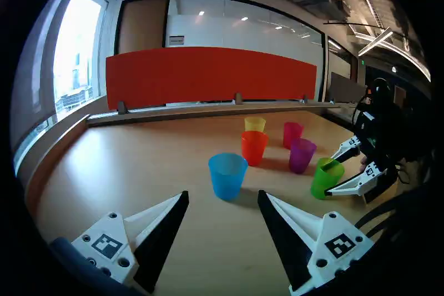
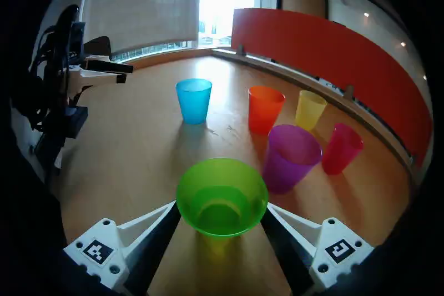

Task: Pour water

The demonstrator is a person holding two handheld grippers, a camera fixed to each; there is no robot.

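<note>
So, in the left gripper view, your left gripper (image 1: 222, 207) is wide open with nothing between its fingers, low over the table (image 1: 133, 157). The blue cup (image 1: 227, 175) stands upright just beyond the fingertips, in line with the gap. Farther off stand the orange cup (image 1: 254, 147), yellow cup (image 1: 255, 124), pink cup (image 1: 292, 134) and purple cup (image 1: 302, 155). At the right, the green cup (image 1: 326, 177) sits between the fingers of your right gripper (image 1: 331, 175), one finger on each side.

In the right gripper view, the green cup (image 2: 222, 199) is near and centred, mouth up. The right gripper (image 2: 222, 205) is clamped on it, and both fingers meet its wall just under the rim. A darker disc shows at the bottom, but I cannot tell whether that is water or the base. The purple cup (image 2: 289, 157) stands just beside it, far and right. The blue cup (image 2: 193, 100) stands well apart at the far left, near your left gripper (image 2: 125, 72).

You look to be at the grasp, with the pour not yet begun. I judge the next move to be a level lift clear of the purple cup. Then carry the green cup over the mouth of a receiving cup and tip it slowly. Which cup should receive the water, the pictures do not say.
</note>
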